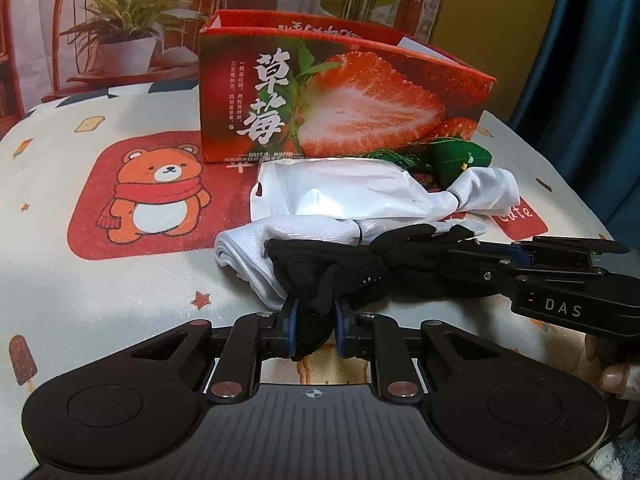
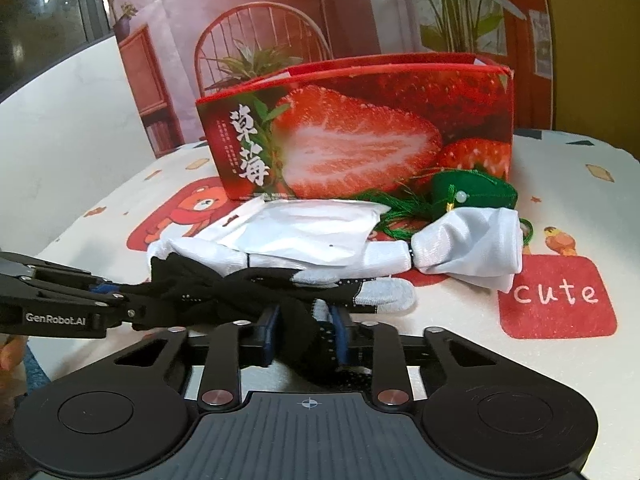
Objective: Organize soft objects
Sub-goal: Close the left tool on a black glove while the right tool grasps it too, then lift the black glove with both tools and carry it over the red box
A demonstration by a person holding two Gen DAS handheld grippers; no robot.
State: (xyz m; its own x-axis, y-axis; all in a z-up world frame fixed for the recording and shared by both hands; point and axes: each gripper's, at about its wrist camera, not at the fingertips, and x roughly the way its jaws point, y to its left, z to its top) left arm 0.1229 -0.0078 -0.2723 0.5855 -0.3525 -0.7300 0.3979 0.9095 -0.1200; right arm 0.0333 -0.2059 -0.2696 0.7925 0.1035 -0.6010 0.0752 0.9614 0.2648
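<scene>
Left gripper (image 1: pixel 315 328): nearly closed, pads pinching one end of the black knitted fabric glove (image 1: pixel 320 268), lower centre of frame.
Right gripper (image 2: pixel 304 336): nearly closed on the glove's other end, by its grey fingertips (image 2: pixel 384 294).
Red strawberry-printed cardboard box (image 1: pixel 340 100): upper centre, open top; contents hidden.
Left view only: thumb (image 1: pixel 612 376), lower right.
Right view only: "cute" patch (image 2: pixel 556 296).
</scene>
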